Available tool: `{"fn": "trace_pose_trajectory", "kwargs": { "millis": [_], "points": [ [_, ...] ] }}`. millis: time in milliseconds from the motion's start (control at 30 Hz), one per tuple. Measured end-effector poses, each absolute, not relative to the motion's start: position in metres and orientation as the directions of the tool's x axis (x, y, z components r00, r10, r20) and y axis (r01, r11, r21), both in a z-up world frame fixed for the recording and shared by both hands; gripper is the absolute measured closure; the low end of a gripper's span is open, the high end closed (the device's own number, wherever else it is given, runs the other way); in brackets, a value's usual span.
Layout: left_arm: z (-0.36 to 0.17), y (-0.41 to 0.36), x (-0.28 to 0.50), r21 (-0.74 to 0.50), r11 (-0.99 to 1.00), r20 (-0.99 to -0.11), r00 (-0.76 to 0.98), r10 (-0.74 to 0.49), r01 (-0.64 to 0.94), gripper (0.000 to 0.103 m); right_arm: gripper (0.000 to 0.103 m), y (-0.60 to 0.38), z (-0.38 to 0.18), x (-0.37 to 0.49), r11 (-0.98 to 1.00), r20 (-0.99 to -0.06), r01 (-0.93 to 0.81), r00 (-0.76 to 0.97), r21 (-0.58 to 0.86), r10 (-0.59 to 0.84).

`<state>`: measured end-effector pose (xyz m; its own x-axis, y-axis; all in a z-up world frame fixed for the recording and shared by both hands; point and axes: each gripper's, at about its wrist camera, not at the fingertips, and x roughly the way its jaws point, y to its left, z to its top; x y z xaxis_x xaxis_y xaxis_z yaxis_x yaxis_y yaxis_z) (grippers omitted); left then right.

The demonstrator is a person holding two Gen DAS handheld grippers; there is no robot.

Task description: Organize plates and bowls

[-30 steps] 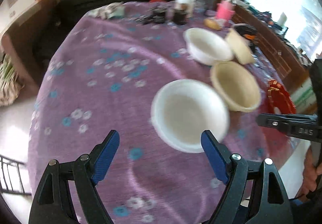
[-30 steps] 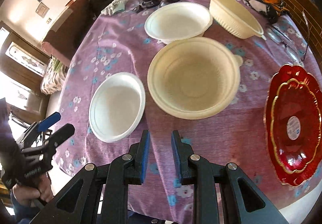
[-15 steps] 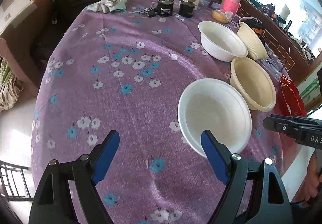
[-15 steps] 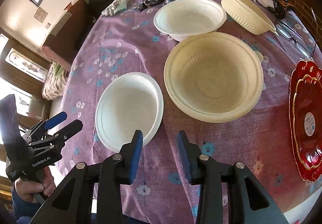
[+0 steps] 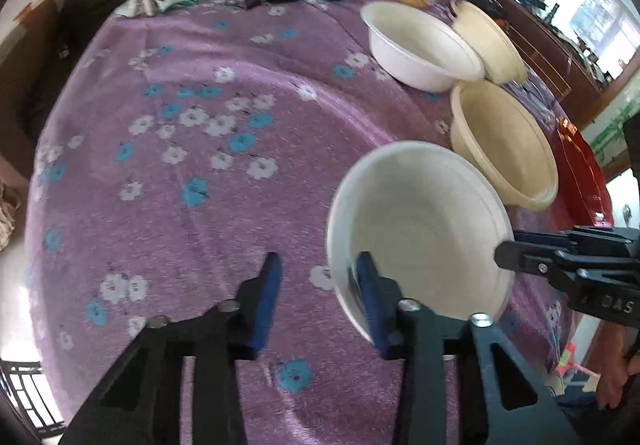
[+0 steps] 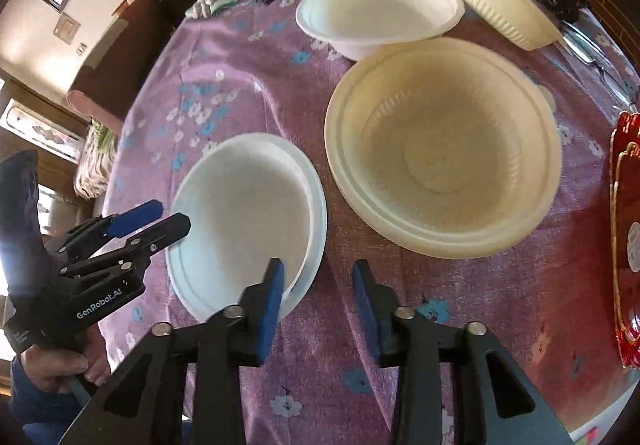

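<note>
Purple tablecloth [image 5: 240,205] lies bare left of white bowl [image 5: 420,229]; both tongs [image 5: 318,297] [image 6: 318,297] gape, straddling its rim.

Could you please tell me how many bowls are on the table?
4: near white foam bowl, large cream plastic bowl beside it, far white foam bowl, ribbed cream bowl at the far right.

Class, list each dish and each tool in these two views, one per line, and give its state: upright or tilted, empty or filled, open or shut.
Near white bowl: upright, empty, a finger of each tool at its rim.
Large cream bowl: upright, empty.
Far white bowl: upright, empty.
Ribbed cream bowl: tilted, leaning.
Red plate: flat on the cloth.
Left tool: open.
Right tool: open.
</note>
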<state>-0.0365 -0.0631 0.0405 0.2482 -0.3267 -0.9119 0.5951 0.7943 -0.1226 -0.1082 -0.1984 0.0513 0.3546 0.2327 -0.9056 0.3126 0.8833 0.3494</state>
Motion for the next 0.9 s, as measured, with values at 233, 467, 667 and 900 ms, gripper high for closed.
{"fn": "trace_pose_trajectory", "kwargs": {
  "millis": [233, 467, 667, 900],
  "points": [
    [0.047, -0.071, -0.05, -0.097, 0.771, -0.903, 0.269, -0.334, 0.629, 0.084, 0.089, -0.193, 0.057, -0.105, 0.9, -0.906, 0.284, 0.364, 0.331, 0.218],
    [0.062, -0.065, -0.063, -0.026, 0.795, -0.883, 0.359, -0.303, 0.606, 0.084, 0.089, -0.188, 0.064, -0.108, 0.91, -0.895, 0.233, 0.376, 0.342, 0.24],
    [0.071, -0.063, -0.077, 0.025, 0.81, -0.867, 0.415, -0.275, 0.586, 0.084, 0.089, -0.184, 0.07, -0.112, 0.917, -0.887, 0.196, 0.384, 0.349, 0.256],
    [0.083, -0.07, -0.088, 0.053, 0.813, -0.849, 0.455, -0.268, 0.579, 0.084, 0.089, -0.187, 0.081, -0.12, 0.924, -0.88, 0.168, 0.401, 0.344, 0.255]
  ]
}}
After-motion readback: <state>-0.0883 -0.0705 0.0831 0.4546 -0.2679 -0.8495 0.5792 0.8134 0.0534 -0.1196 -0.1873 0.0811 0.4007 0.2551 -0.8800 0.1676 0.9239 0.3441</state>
